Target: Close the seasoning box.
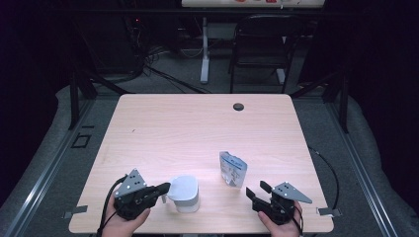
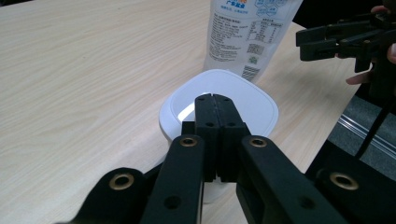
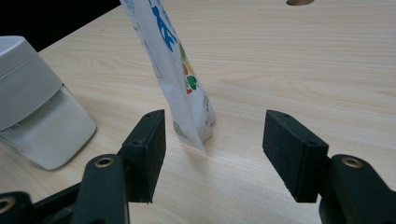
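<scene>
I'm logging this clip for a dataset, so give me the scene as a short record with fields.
surface: wooden table
container: white container, lid on
pouch: printed pouch, standing upright, right of the container
left gripper: jaws shut, tips at the container's lid
right gripper: jaws open, empty, pointing at the pouch

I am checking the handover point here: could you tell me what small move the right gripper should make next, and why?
Probably ease the right gripper forward until its open jaws straddle the pouch. The pouch stands upright just ahead of the jaws, not yet between them, while the left gripper, jaws shut, rests at the lid of the white container.
</scene>
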